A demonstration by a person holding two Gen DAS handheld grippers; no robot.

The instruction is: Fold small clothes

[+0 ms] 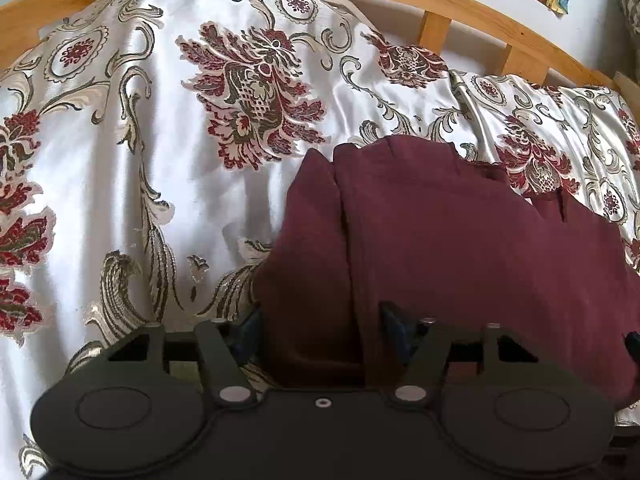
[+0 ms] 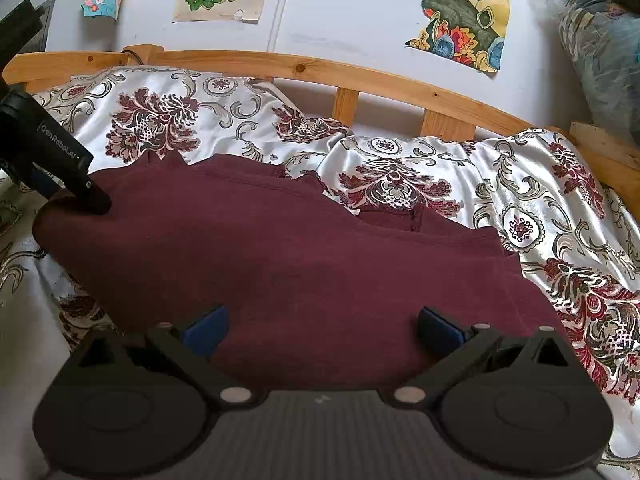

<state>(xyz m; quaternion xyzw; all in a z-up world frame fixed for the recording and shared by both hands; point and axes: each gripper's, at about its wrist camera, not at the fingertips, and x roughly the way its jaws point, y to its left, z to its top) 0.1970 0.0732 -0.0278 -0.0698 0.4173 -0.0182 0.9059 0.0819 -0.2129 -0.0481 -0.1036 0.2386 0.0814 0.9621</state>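
I see the maroon garment [image 2: 288, 264] lying on the bed, spread over the floral satin bedspread [image 1: 168, 184] in front of the wooden bed rail [image 2: 384, 80]. My left gripper [image 1: 320, 336] straddles a raised fold at the garment's left edge; the cloth bunches up between its blue pads [image 1: 396, 328], though I cannot tell whether they actually pinch it. From the right wrist camera, that left gripper's black body [image 2: 60, 160] touches down on the garment's far left corner. My right gripper [image 2: 324, 326] stands wide apart at the near edge, maroon cloth between the fingers but not clamped. Coloured drawings [image 2: 464, 12] hang on the wall.
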